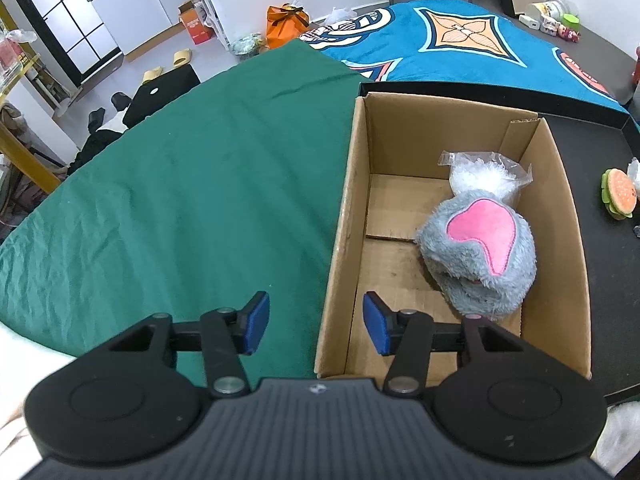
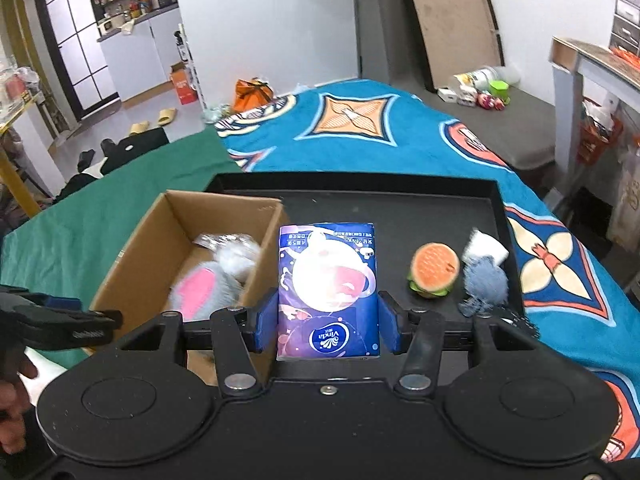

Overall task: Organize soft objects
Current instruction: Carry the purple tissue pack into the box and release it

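Note:
My right gripper (image 2: 328,326) is shut on a purple Vinda tissue pack (image 2: 327,288), held just right of the cardboard box (image 2: 132,248). The box holds a grey and pink plush toy (image 1: 478,250) and a white fluffy item in a clear bag (image 1: 484,176). My left gripper (image 1: 316,328) is open and empty, hovering over the box's near left wall (image 1: 340,216). A plush burger (image 2: 434,270) and a blue fuzzy toy (image 2: 484,284) lie on the black tray (image 2: 400,184), right of the pack.
The tray and box rest on a bed with a green cloth (image 1: 180,184) and a blue patterned blanket (image 2: 400,136). A white item (image 2: 484,246) lies behind the blue toy. The floor beyond holds slippers, an orange bag and boxes.

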Demonstrator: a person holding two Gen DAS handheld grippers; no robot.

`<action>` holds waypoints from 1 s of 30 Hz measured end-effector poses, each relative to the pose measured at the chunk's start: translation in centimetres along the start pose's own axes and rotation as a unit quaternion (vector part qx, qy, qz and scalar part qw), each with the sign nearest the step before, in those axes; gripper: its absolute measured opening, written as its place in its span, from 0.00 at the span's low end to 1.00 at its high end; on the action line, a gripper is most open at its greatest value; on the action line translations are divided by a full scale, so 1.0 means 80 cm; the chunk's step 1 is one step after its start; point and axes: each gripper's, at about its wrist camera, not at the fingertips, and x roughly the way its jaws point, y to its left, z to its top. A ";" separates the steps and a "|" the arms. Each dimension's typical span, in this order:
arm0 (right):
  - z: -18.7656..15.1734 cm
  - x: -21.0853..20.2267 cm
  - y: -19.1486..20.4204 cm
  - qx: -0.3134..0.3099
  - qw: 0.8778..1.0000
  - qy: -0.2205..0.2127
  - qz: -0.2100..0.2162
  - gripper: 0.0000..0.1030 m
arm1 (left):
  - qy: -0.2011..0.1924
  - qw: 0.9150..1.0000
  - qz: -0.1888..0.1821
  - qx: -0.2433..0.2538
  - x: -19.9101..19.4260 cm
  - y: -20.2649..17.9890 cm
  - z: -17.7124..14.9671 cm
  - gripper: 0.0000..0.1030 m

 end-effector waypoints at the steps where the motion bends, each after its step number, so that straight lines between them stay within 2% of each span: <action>1: 0.002 -0.001 0.005 -0.002 1.000 -0.002 0.002 0.49 | -0.001 1.000 -0.002 0.000 0.001 0.001 0.000 0.49; 7: 0.009 -0.002 0.028 -0.015 1.000 -0.010 0.009 0.49 | -0.001 1.000 -0.011 -0.003 0.004 0.005 -0.002 0.47; 16: 0.020 -0.006 0.062 -0.038 0.999 -0.021 0.026 0.49 | 0.006 0.999 -0.031 -0.019 0.009 0.015 -0.002 0.31; 24: 0.029 0.008 0.089 -0.050 0.998 -0.013 0.046 0.49 | 0.009 0.998 -0.050 -0.028 0.013 0.020 -0.003 0.18; 30: 0.038 0.018 0.105 -0.052 0.997 -0.011 0.053 0.49 | 0.007 0.997 -0.073 -0.034 0.015 0.024 -0.004 0.12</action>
